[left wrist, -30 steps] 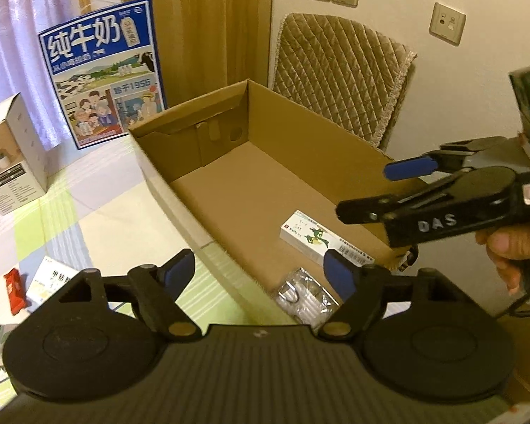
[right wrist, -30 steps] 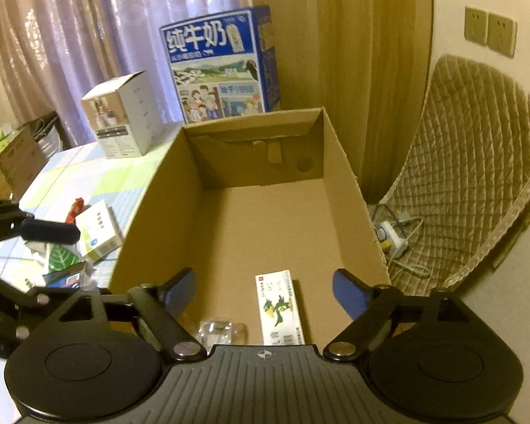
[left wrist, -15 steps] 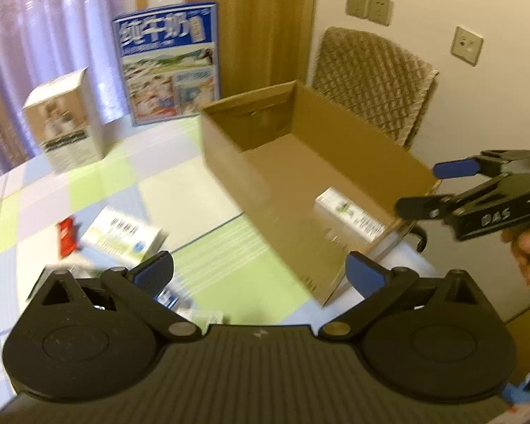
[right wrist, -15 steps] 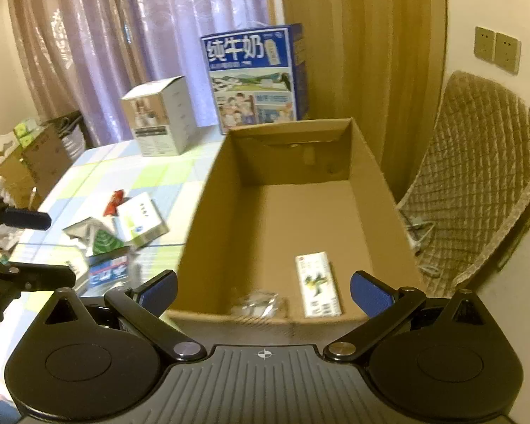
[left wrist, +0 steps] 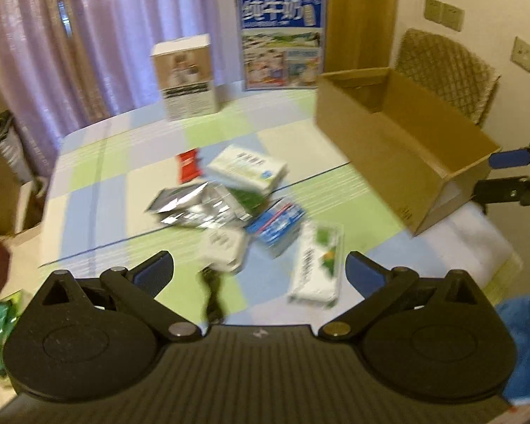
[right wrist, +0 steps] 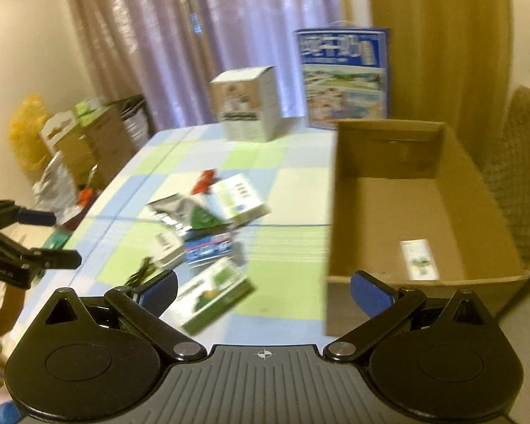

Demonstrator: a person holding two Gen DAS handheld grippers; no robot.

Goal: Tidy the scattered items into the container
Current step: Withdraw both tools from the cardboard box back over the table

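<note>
Scattered packets lie heaped mid-bench, beside the cardboard box at its right edge; one white carton sits inside it. I see my left gripper and right gripper both spread wide, holding nothing, above the heap.

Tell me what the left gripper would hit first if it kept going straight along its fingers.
Most likely the small white box at the near edge of the scattered pile, with the green-and-white box just to its right. The left gripper is open and empty. Blur makes the exact depth uncertain.
</note>
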